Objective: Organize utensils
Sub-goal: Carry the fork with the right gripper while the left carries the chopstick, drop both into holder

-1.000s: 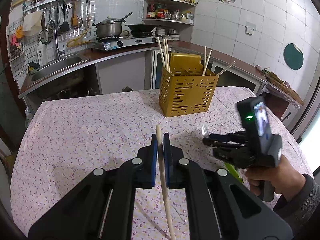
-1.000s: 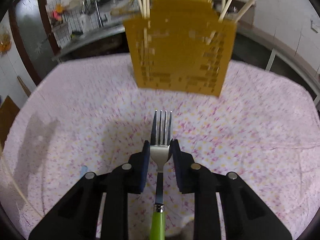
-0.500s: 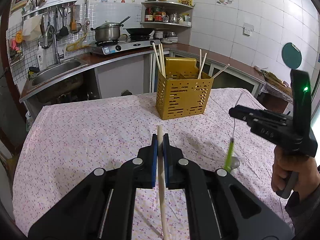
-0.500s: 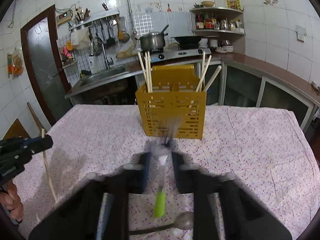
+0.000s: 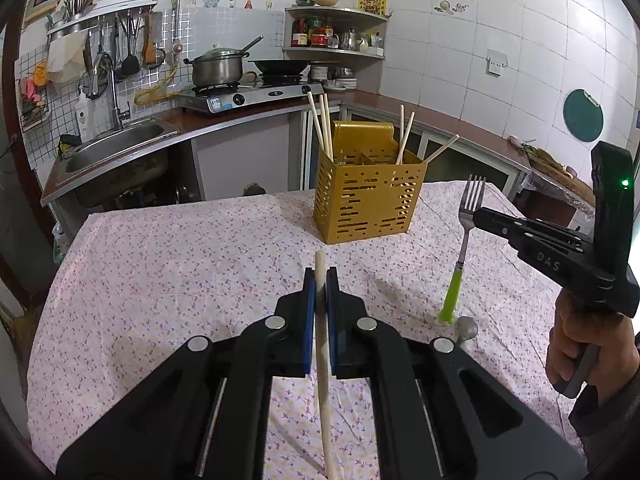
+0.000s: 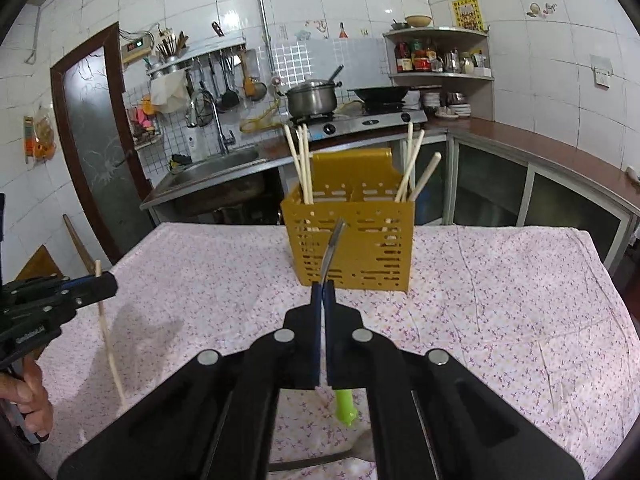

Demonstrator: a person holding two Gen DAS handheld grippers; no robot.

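— So, what do your two grippers hold?

— Your left gripper (image 5: 320, 280) is clamped on a pale chopstick (image 5: 322, 344). Its top end comes out just above the blue pads, and its lower end is cut off by the picture edge. Your right gripper (image 6: 323, 292) is pressed together on the fork (image 5: 466, 224), which stands nearly upright with the tines up and the green handle below the pads.

— Where is the holder from there?

— The yellow utensil holder (image 6: 352, 248) stands on the flowered tablecloth (image 6: 500, 300), straight ahead of the right gripper and apart from it. From the left gripper it is ahead and a little to the right. Other chopsticks (image 6: 302, 164) lean in its left and right compartments.

— Is something hard to see?

— Yes. In the right wrist view the fork shows only its thin edge, so you cannot count the tines there. A spoon (image 5: 466, 328) lies on the cloth under the fork handle, partly hidden behind the left gripper's body.
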